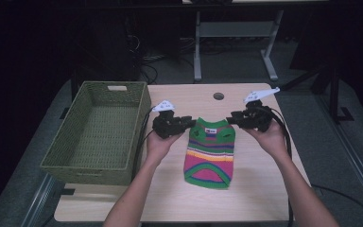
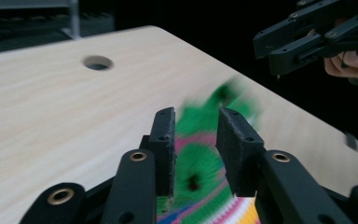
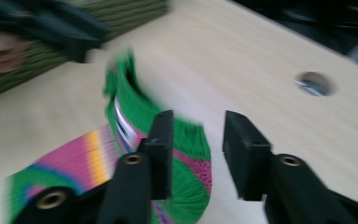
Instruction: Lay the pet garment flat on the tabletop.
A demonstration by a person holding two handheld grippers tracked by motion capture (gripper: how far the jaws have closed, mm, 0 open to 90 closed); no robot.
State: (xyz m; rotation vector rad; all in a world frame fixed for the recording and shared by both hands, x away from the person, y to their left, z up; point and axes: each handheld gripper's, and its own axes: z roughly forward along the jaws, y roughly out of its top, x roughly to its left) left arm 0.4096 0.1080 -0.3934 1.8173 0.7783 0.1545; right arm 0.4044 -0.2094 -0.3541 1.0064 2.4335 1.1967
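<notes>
From my feed the striped sweater (image 1: pixel 209 152) lies flat mid-table (image 1: pixel 246 198), right of the green basket (image 1: pixel 99 130); its collar end blurs in both gripper views. My left gripper (image 2: pixel 196 140) and right gripper (image 3: pixel 198 149) stand parted beside its shoulders, pinching nothing.

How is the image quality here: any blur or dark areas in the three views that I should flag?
High view: dim and soft, the room behind the table nearly black, the striped sweater still readable. Left gripper view: the sweater is smeared by motion blur, while the left tool is sharp. Right gripper view: the sweater and green basket are streaked, and the right tool is fairly sharp.
</notes>
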